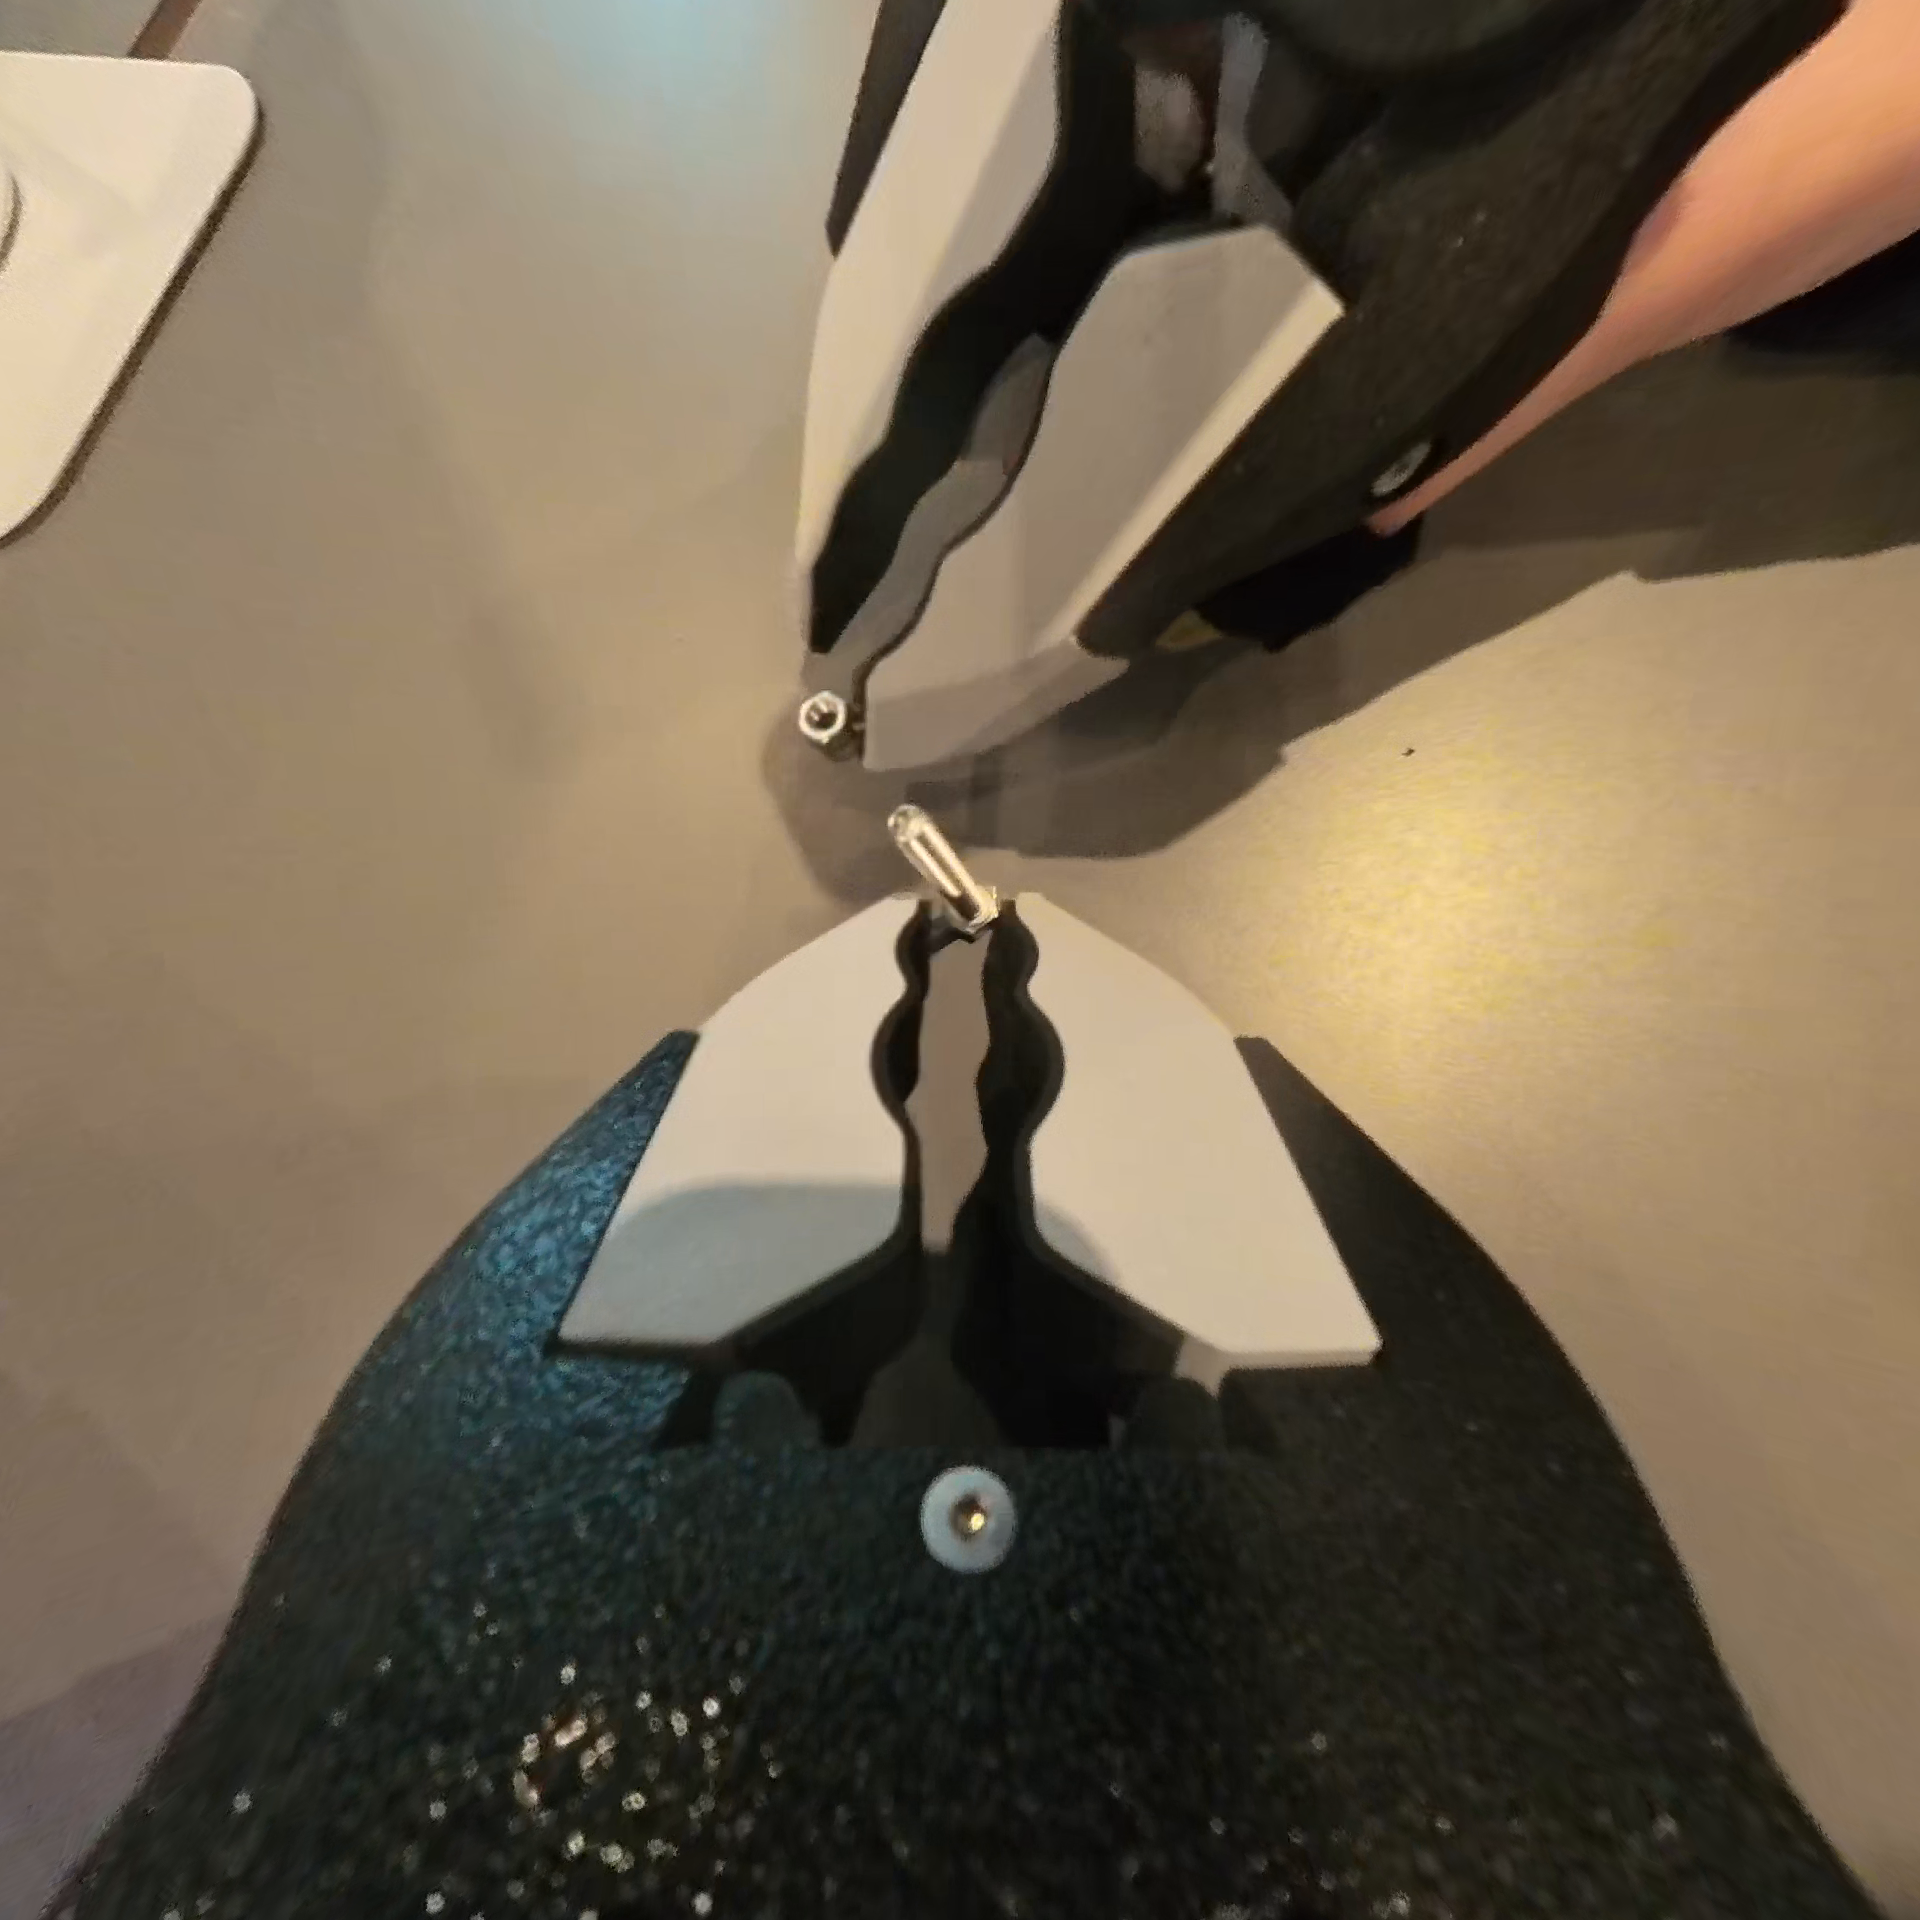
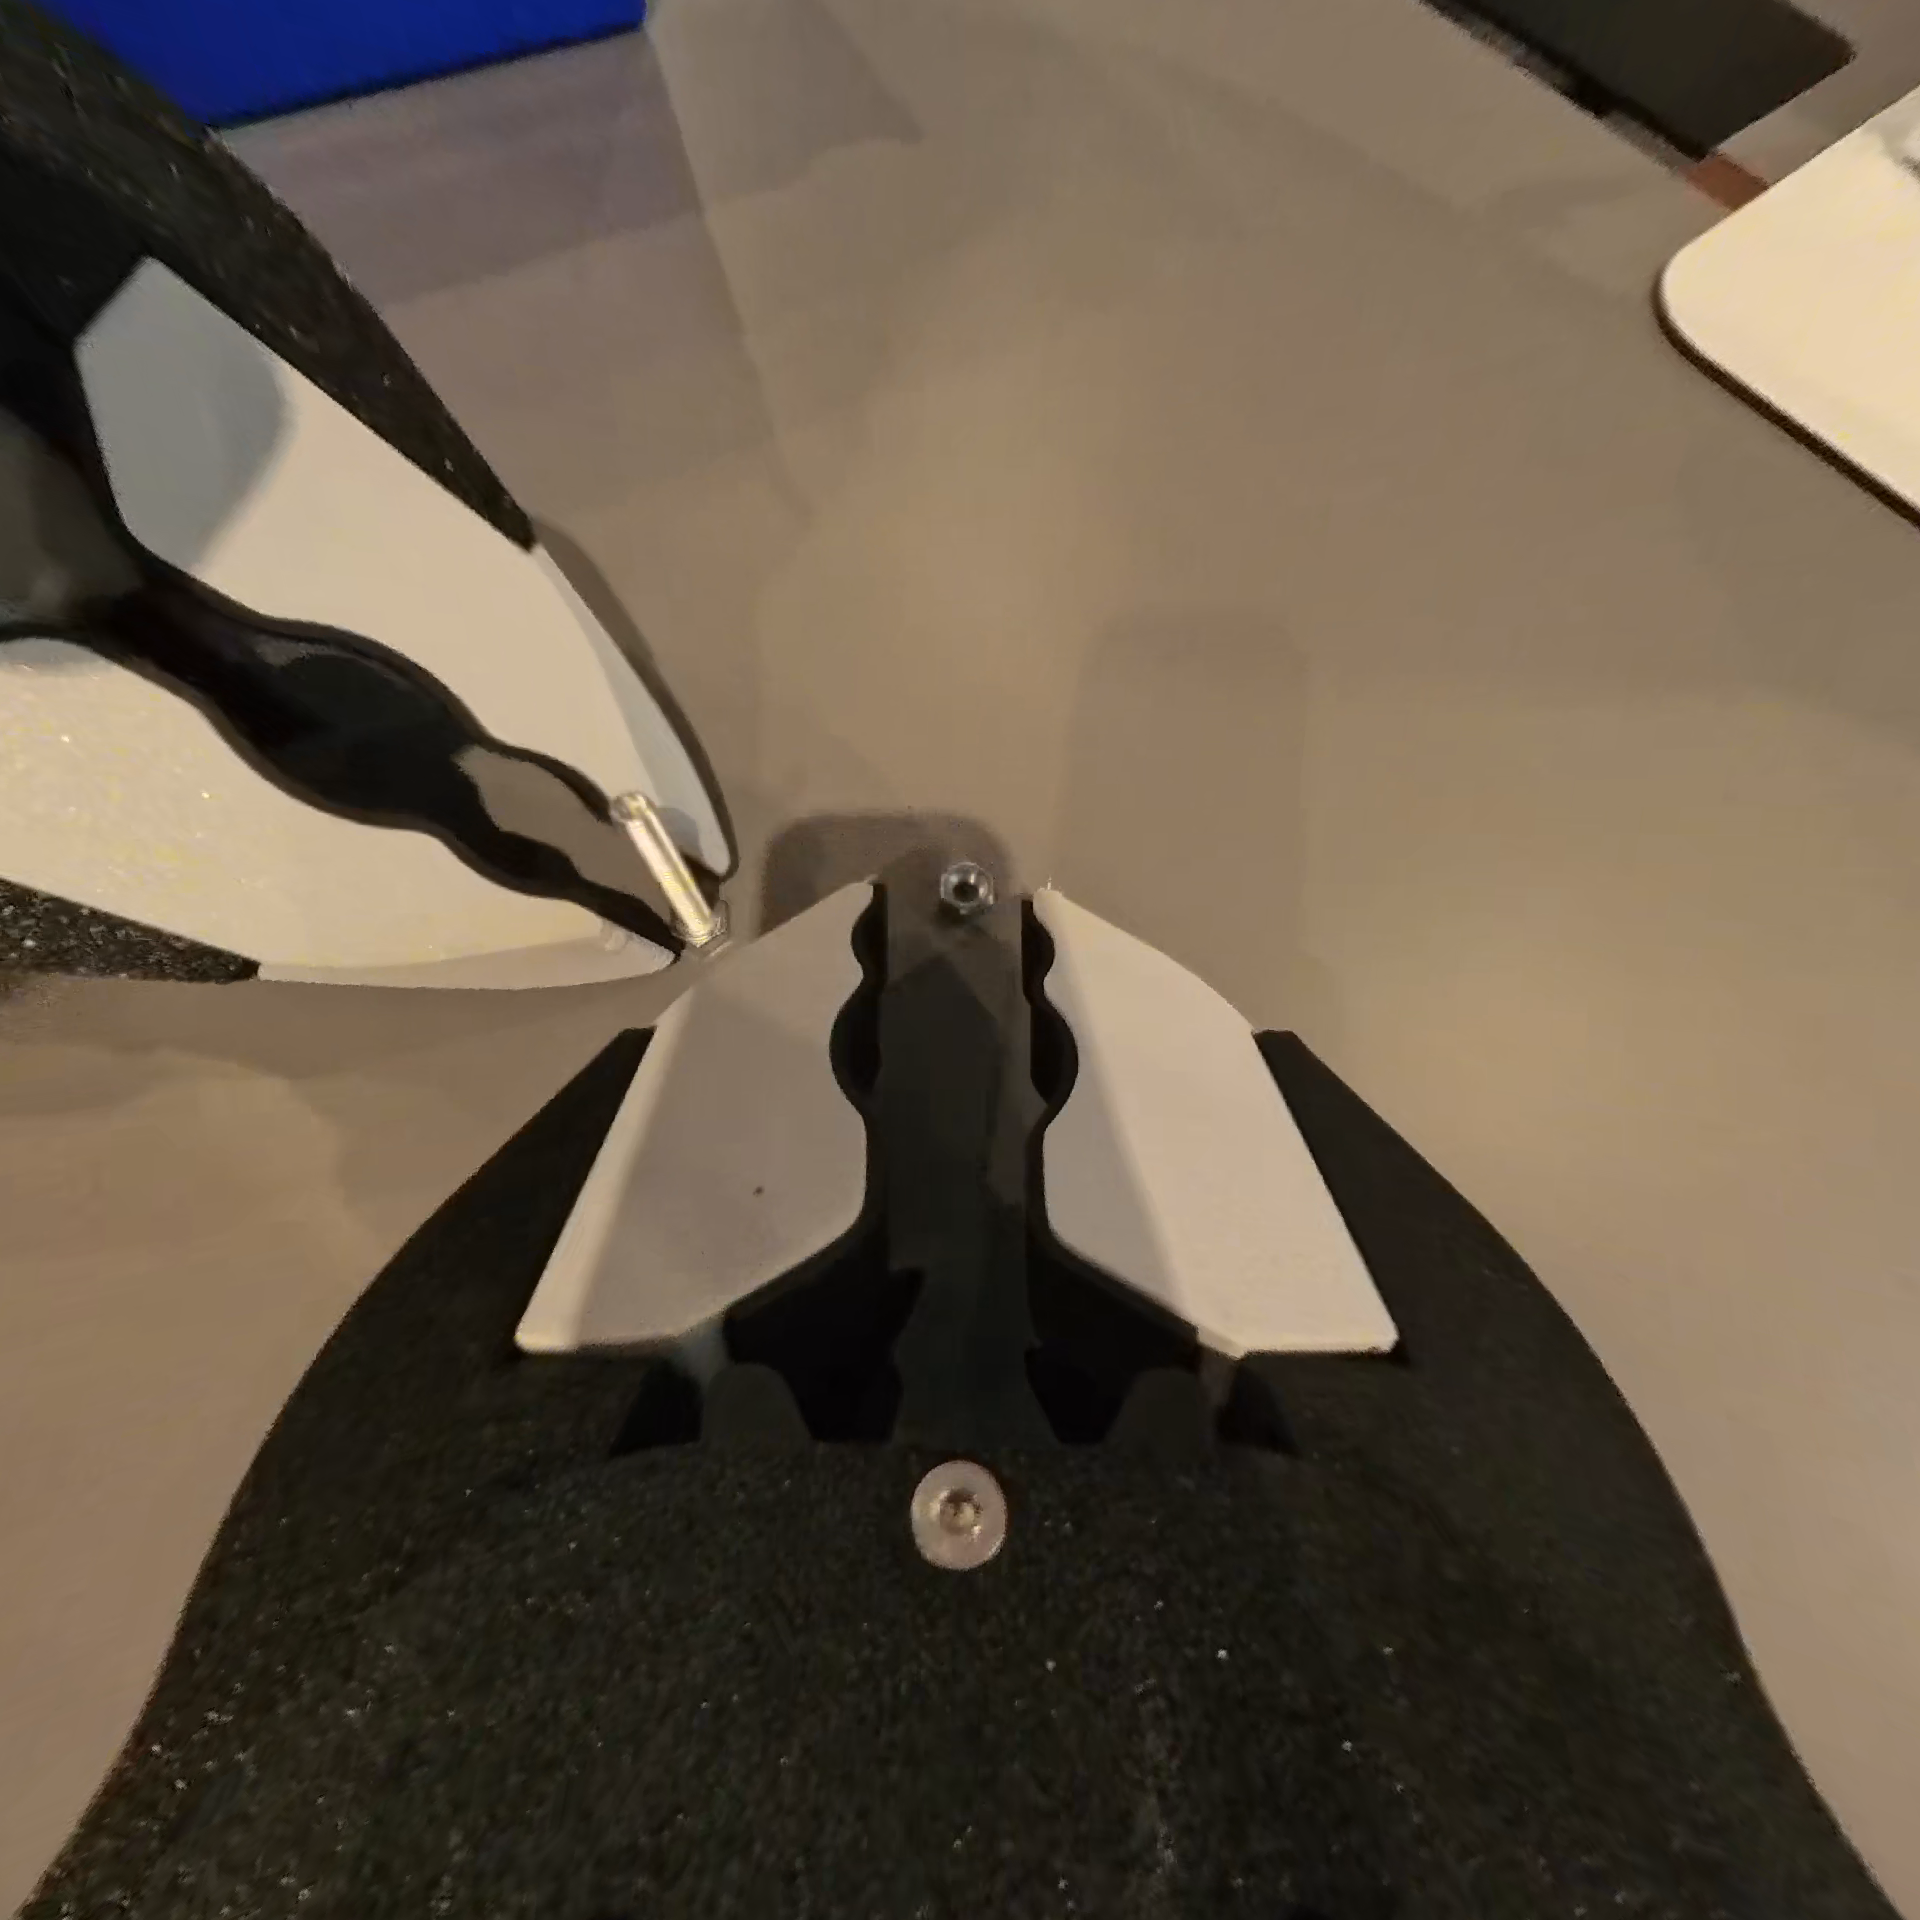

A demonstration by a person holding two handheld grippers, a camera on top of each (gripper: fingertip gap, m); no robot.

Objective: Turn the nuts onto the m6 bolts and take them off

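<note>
Above the grey desk (image 1: 416, 727), the left gripper (image 1: 961, 914) clamps a small silver bolt (image 1: 940, 868) at centre frame; the right gripper (image 2: 956, 894) pinches a silver hex nut (image 2: 964, 890), jaws otherwise closed.

No writing, label, brand, number or sign can be read in either view. The white board (image 1: 99, 260) at the edge of the counter (image 1: 468, 623) carries only a dark curved mark at its cut-off border, too little to read as a letter or figure.
</note>
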